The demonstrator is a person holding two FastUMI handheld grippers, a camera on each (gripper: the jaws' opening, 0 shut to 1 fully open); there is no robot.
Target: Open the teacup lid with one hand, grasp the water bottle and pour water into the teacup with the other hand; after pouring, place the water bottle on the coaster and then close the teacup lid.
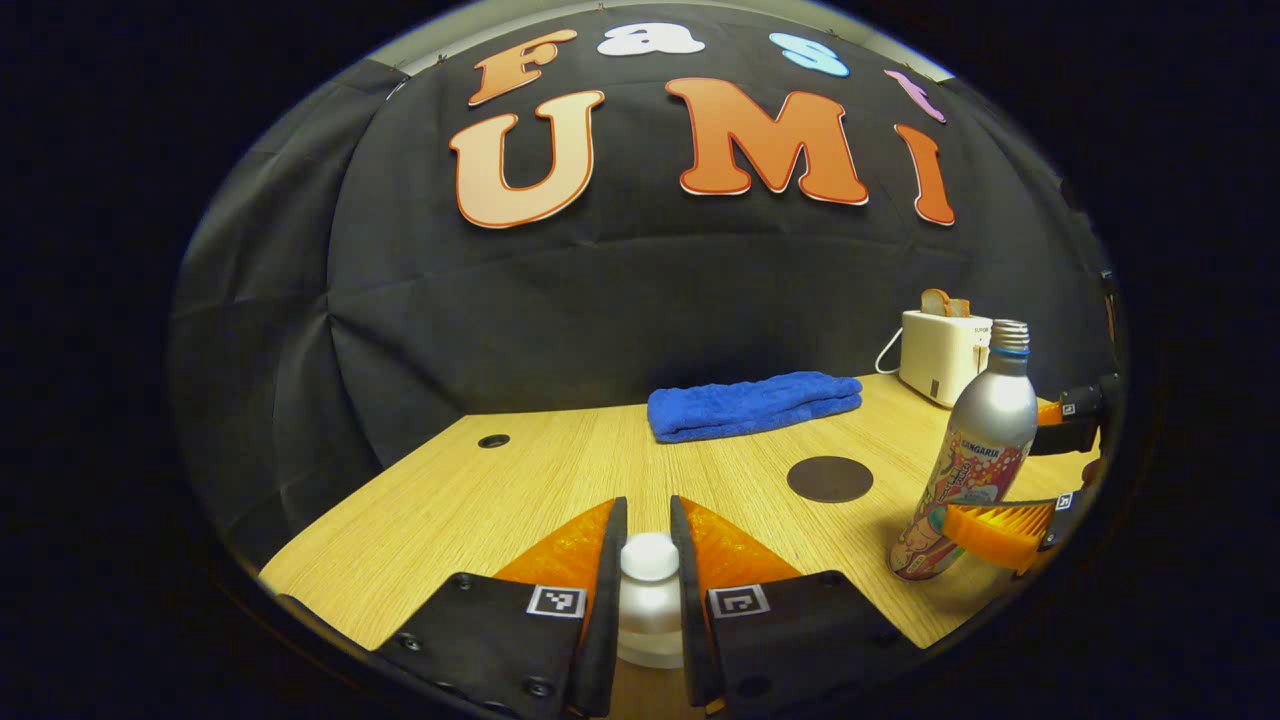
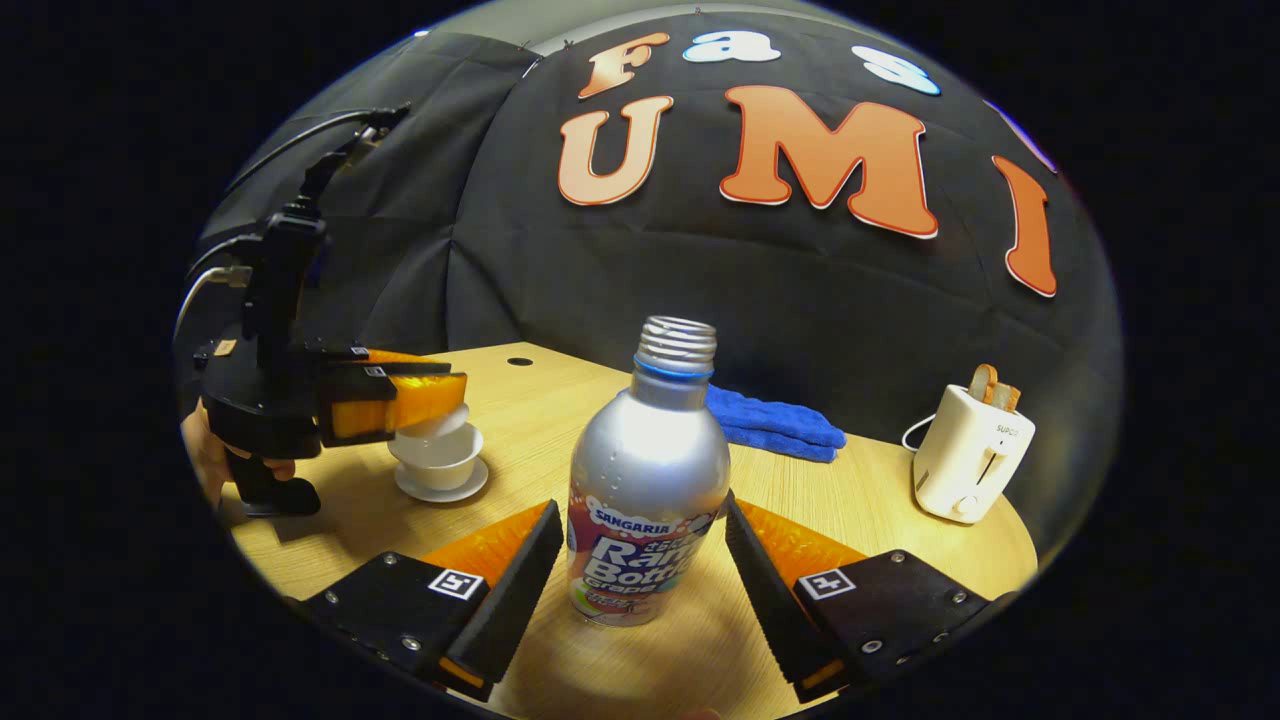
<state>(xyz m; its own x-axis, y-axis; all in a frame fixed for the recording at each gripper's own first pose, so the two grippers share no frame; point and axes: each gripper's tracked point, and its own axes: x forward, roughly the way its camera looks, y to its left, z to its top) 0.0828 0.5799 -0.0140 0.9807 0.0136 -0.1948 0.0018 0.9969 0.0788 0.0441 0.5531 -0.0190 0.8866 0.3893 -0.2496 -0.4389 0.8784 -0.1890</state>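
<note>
Teacup (image 2: 437,462) sits on its saucer (image 2: 441,487) at about nine o'clock in the right gripper view, on the wooden table (image 2: 880,500), and its white lid (image 2: 437,420) is held just above the cup's rim, between the fingers of the left gripper (image 2: 425,398), with a hand (image 2: 205,455) at the far edge gripping that tool. In the left gripper view the same lid (image 1: 649,556) shows at six o'clock as a white knob pinched between the two fingers, which stand nearly closed with only the knob's width between them; both press on it, and the pale cup body shows below it. Farther round in that view, at about one o'clock from the lid, a dark round coaster (image 1: 829,478) lies flat on the table, bare, with a folded blue towel (image 1: 752,403) beyond it at twelve o'clock. At three o'clock the water bottle (image 1: 968,465), silver with a printed lower half and no cap, leans a little, with the right gripper (image 1: 1015,480) reaching in around it from the edge. A white toaster (image 1: 940,355) with bread in its slots stands behind at two o'clock. In the right gripper view the bottle (image 2: 645,490) stands at six o'clock between that gripper's own fingers (image 2: 640,570), which are spread wide on either side of its lower half; whether they touch it I cannot tell, and gaps seem to show on both sides. The towel (image 2: 775,425) lies behind the bottle, and the toaster (image 2: 968,455) stands at three o'clock.
</note>
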